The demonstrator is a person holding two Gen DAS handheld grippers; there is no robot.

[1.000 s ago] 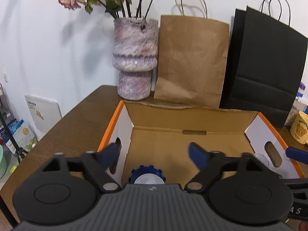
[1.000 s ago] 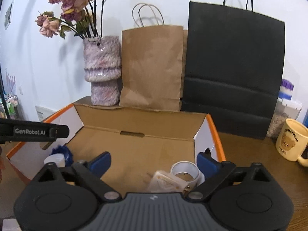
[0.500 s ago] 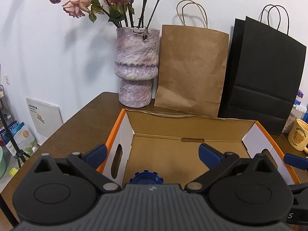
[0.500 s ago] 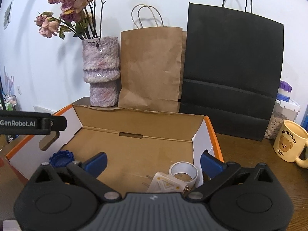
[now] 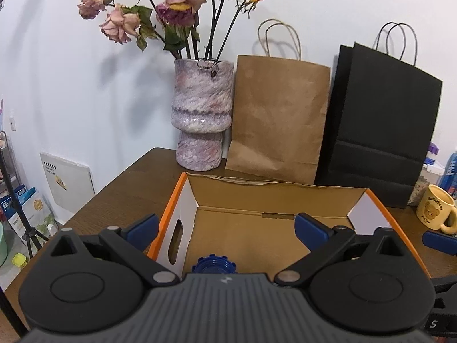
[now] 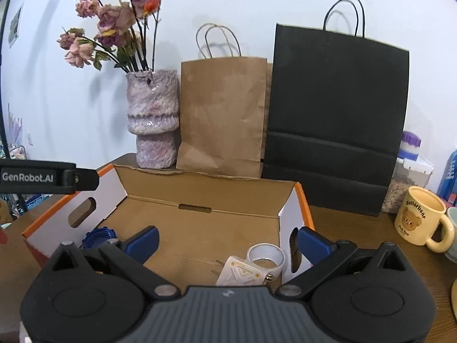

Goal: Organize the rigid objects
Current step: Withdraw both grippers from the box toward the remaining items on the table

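The brown table (image 5: 120, 194) carries a box (image 5: 285, 197) nearest, a vase (image 5: 200, 120) and two bags (image 5: 277, 120) behind, and a mug (image 6: 420, 220) far right.

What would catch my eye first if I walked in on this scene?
Probably the open cardboard box with orange edges in the middle of the wooden table, holding a blue cap, a tape roll and a white plastic piece. Behind it stand a purple vase of wilted roses, a brown paper bag and a black paper bag.
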